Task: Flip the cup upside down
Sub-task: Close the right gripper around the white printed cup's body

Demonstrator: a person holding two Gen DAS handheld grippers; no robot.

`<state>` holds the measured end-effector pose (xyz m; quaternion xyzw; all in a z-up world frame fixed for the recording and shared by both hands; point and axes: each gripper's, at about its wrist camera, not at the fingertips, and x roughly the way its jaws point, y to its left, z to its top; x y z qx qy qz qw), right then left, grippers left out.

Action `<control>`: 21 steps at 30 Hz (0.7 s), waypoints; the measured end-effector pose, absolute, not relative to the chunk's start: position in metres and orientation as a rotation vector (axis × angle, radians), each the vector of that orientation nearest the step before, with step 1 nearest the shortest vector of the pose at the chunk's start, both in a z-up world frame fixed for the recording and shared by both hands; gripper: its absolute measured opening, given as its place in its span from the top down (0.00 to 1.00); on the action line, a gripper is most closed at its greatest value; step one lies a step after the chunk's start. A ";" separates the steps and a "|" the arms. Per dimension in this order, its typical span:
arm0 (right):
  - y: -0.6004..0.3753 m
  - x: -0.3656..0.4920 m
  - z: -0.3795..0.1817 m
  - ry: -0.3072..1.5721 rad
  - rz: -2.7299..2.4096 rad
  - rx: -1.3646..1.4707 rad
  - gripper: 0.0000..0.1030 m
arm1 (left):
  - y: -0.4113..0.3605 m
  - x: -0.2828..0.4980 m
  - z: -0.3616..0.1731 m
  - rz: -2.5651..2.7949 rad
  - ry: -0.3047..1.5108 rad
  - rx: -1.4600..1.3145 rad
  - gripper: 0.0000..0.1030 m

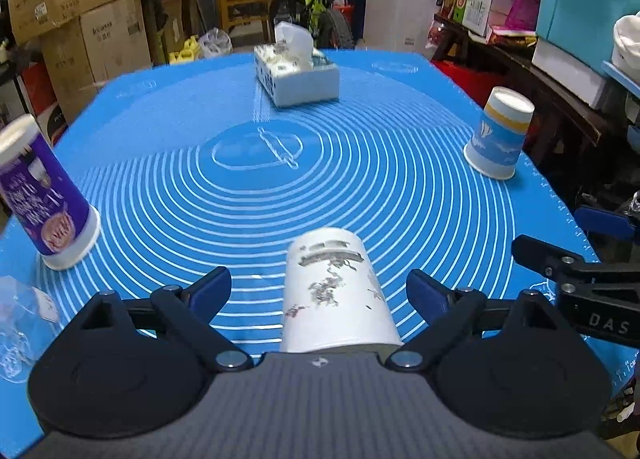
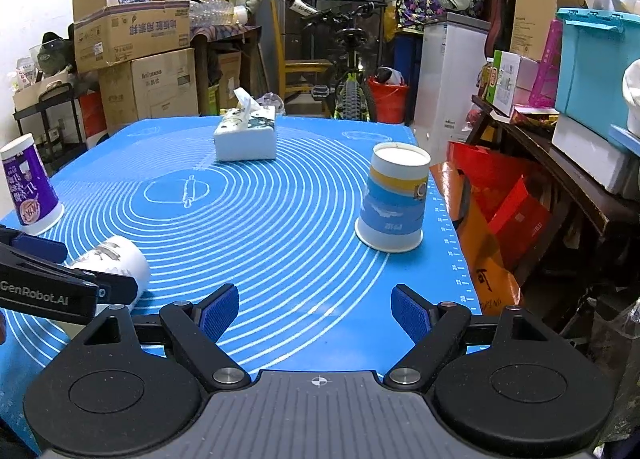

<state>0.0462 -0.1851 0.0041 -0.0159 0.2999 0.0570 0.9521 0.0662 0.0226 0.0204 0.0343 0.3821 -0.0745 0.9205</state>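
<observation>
A white paper cup with grey print [image 1: 338,291] stands upside down on the blue mat [image 1: 256,195], between the wide-open fingers of my left gripper [image 1: 320,291], which do not touch it. It also shows at the left of the right wrist view [image 2: 116,259], partly behind the left gripper. My right gripper [image 2: 314,313] is open and empty above the mat's near edge. A blue-and-yellow cup [image 2: 394,203] stands upside down at the right; it also shows in the left wrist view [image 1: 500,133]. A purple cup [image 1: 44,195] stands upside down at the left, also in the right wrist view [image 2: 30,185].
A tissue box [image 1: 298,75] sits at the far middle of the mat, also in the right wrist view [image 2: 246,135]. A clear glass [image 1: 20,327] stands at the near left. Boxes, a bicycle and shelves crowd around the table. The mat's right edge drops off beside red bags [image 2: 516,215].
</observation>
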 end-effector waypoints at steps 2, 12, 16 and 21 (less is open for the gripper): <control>-0.183 0.047 0.008 0.613 0.129 -0.023 0.17 | 0.026 0.061 0.027 -0.145 0.763 0.082 0.09; -0.146 0.065 0.034 0.672 0.260 -0.013 0.16 | 0.065 0.049 0.048 -0.014 0.678 0.061 0.04; -0.124 0.079 0.043 0.730 0.341 -0.006 0.14 | 0.082 0.049 0.043 0.037 0.674 0.055 0.03; -0.096 0.109 0.041 0.886 0.414 0.010 0.13 | 0.100 0.050 0.029 0.046 0.699 0.039 0.03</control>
